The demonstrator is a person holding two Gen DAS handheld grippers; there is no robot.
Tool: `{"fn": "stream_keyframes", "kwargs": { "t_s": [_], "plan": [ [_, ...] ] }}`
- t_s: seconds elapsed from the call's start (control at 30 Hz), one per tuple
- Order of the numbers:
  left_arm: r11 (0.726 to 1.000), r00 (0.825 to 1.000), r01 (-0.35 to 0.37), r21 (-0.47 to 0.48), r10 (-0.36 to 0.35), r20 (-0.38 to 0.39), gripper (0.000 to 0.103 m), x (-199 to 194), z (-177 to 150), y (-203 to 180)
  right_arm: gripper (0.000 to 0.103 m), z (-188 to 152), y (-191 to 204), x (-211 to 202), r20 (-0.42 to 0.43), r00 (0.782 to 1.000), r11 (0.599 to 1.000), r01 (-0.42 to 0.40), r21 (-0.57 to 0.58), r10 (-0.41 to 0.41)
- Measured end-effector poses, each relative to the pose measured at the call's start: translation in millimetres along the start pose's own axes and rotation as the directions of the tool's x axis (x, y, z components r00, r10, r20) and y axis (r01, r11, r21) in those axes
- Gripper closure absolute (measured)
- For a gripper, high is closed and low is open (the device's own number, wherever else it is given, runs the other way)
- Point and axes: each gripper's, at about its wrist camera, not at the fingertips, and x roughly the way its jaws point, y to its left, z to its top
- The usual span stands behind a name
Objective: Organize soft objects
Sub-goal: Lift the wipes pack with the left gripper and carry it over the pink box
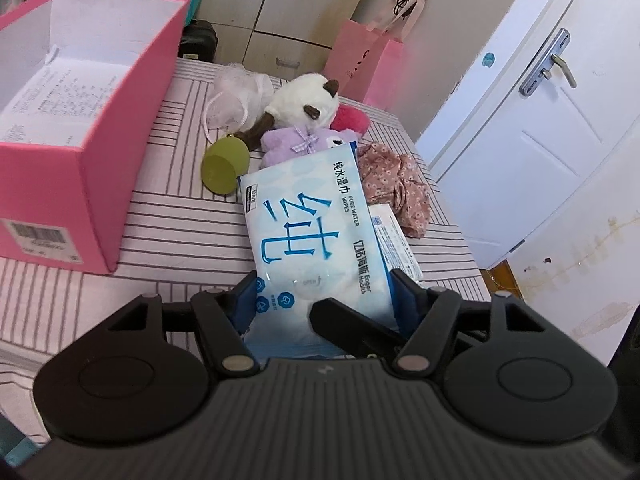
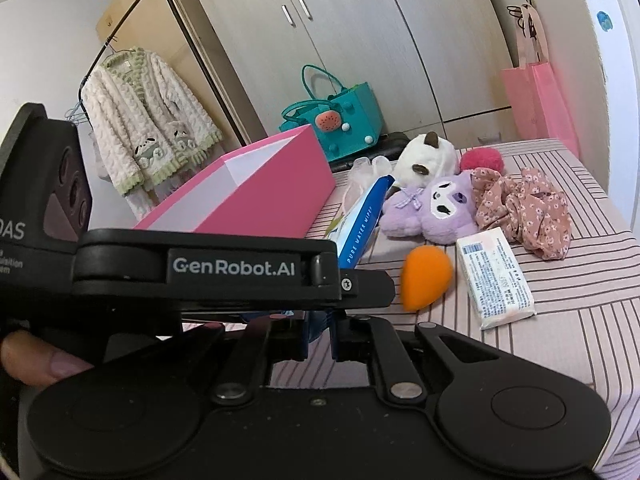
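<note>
Slip risk first: my left gripper has its fingers clamped only on the near end of the wipes pack, which is soft and slick, so I judge it may sag or slide out before reaching the pink box. Pack is lifted, tilted forward over the striped worktop. Right gripper hovers low alongside, fingers nearly together, empty.

Blue-white wipes pack, tilted, lifted
</note>
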Motion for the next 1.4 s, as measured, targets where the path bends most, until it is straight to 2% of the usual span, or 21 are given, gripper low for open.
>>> {"fn": "stream_keyframes", "kwargs": {
  "t_s": [0.3,0.6,0.73,0.9,1.03,1.23,1.4],
  "plan": [
    [0.999,1.000,0.003,-0.040,-0.004,-0.011,0.037,-32,-9,7,0.090,1,29,-14,-0.059,0.998,0.999,-0.021,-0.045,0.019],
    [0.997,0.998,0.001,-0.075,-0.006,-0.068,0.037,-55,-23,18,0.090,-6,49,-22,-0.143,0.988,0.997,-0.060,-0.057,0.052],
    [0.997,0.999,-0.028,-0.077,0.025,-0.039,0.037,-73,-37,24,0.090,-11,59,-21,-0.194,0.976,0.993,-0.111,-0.030,0.103],
    [0.994,0.998,-0.051,-0.092,0.049,-0.031,0.037,-96,-43,34,0.090,-16,85,-25,-0.210,0.969,0.985,-0.153,-0.085,0.133],
    [0.993,0.997,-0.069,-0.100,0.066,-0.034,0.038,-118,-39,44,0.090,-13,102,-27,-0.229,0.958,0.974,-0.200,-0.105,0.172],
    [0.991,0.994,-0.106,-0.077,0.107,0.007,0.038,-147,-27,51,0.089,4,121,-23,-0.240,0.936,0.955,-0.284,-0.088,0.256],
    [0.992,0.993,-0.112,-0.052,0.114,0.032,0.038,-164,-12,58,0.089,17,141,-18,-0.247,0.929,0.942,-0.313,-0.120,0.277]
  ]
}}
